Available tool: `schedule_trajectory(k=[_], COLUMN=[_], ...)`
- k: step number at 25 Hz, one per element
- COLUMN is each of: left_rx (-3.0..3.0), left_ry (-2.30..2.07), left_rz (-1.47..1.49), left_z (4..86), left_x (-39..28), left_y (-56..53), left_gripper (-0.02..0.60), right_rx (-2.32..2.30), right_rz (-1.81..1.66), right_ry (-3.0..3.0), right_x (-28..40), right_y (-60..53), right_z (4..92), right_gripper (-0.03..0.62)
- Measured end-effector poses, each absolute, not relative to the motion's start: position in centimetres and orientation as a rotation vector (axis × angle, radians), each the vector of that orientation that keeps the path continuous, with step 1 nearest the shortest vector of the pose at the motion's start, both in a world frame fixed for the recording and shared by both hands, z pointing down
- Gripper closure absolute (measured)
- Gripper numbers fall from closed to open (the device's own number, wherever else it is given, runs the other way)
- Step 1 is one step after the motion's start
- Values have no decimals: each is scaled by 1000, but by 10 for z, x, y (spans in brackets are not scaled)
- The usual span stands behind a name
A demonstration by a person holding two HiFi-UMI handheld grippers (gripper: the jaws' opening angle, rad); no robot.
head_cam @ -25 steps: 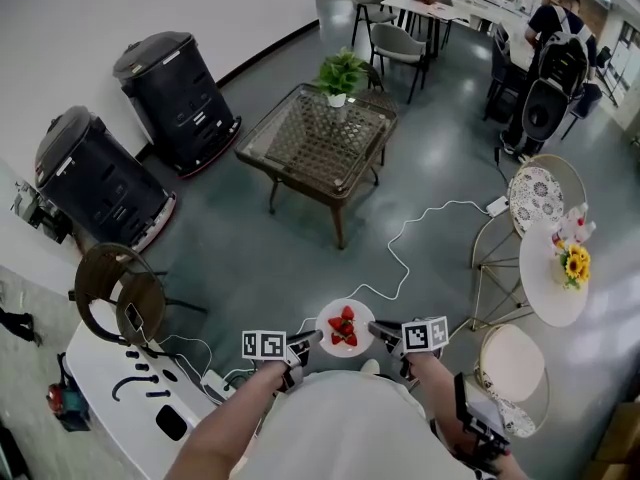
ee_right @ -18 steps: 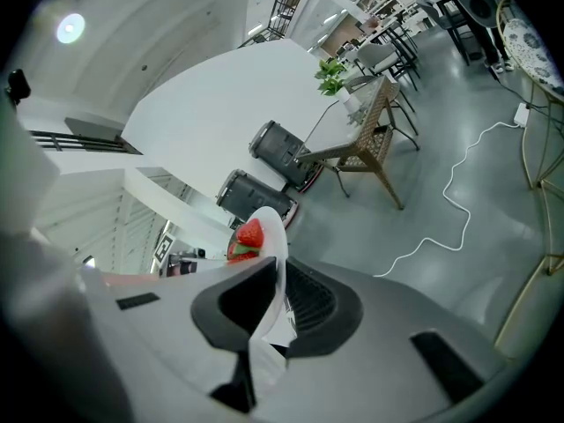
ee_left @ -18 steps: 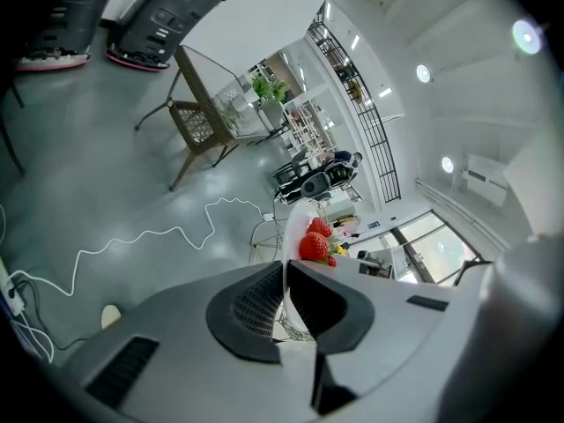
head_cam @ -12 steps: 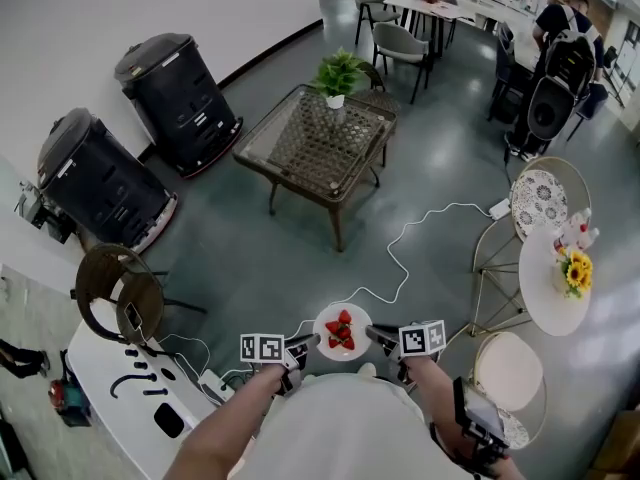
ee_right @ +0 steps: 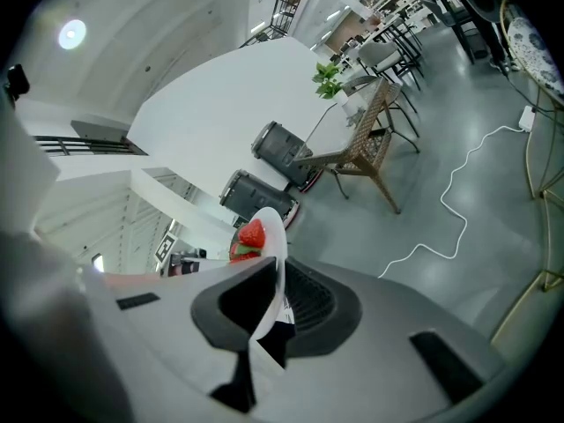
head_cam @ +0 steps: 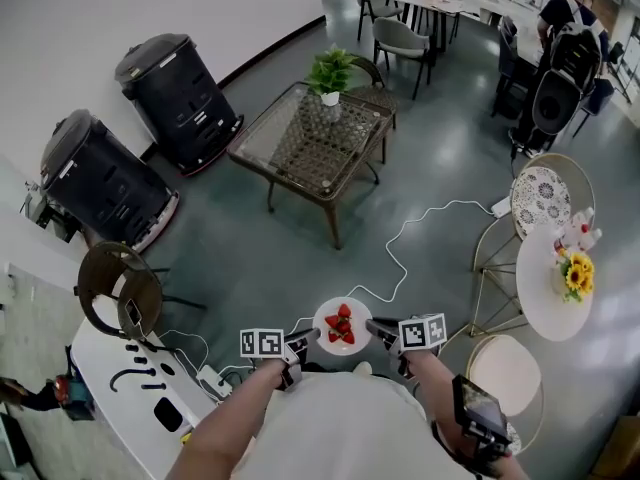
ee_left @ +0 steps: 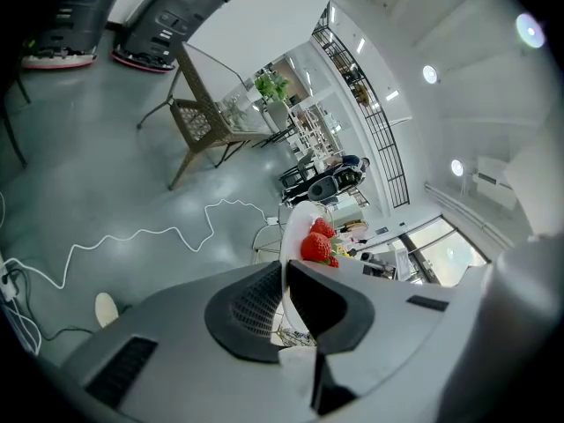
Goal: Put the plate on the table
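A white plate (head_cam: 342, 326) with red strawberries (head_cam: 341, 323) on it hangs in the air just in front of the person. My left gripper (head_cam: 309, 339) is shut on the plate's left rim and my right gripper (head_cam: 376, 329) is shut on its right rim. In the left gripper view the plate (ee_left: 298, 227) stands edge-on between the jaws, with strawberries (ee_left: 318, 243) above them. The right gripper view shows the plate (ee_right: 270, 245) edge-on too, with strawberries (ee_right: 250, 234) on its left face. A glass-topped wicker table (head_cam: 314, 138) stands farther ahead on the floor.
A potted plant (head_cam: 332, 73) sits on the table's far corner. A white cable (head_cam: 420, 228) snakes over the floor between me and the table. Two dark machines (head_cam: 178, 88) stand by the left wall. To the right stand a round table with sunflowers (head_cam: 556, 284) and chairs (head_cam: 510, 373).
The plate and both grippers have held their place in front of the person. The view has shifted slightly, and the glass table sits a little farther left and higher.
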State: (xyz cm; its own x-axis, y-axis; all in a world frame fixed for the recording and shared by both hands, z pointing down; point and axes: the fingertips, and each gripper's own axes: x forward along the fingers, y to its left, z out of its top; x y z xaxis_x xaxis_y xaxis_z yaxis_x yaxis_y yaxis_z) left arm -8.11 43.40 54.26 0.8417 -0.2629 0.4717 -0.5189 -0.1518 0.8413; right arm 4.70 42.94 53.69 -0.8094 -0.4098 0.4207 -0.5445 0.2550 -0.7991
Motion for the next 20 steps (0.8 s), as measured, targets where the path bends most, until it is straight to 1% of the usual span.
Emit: schedule_trajectory(k=[6,12,20], left_rx=[1756,1755,1748], left_ry=[-635,-623,-541], left_rz=[297,312,320], left_z=[535,547,559], left_x=[-73,-63,-46], left_y=[428,410,354], left_gripper=[558,558,558], right_rx=[900,930,1032], right_rz=[1629,1647,1650], right_ry=[-2383,-2361,-2311], right_x=[55,64,81], right_y=[423,408,361], right_z=[537,550,553], right_gripper=[574,574,574])
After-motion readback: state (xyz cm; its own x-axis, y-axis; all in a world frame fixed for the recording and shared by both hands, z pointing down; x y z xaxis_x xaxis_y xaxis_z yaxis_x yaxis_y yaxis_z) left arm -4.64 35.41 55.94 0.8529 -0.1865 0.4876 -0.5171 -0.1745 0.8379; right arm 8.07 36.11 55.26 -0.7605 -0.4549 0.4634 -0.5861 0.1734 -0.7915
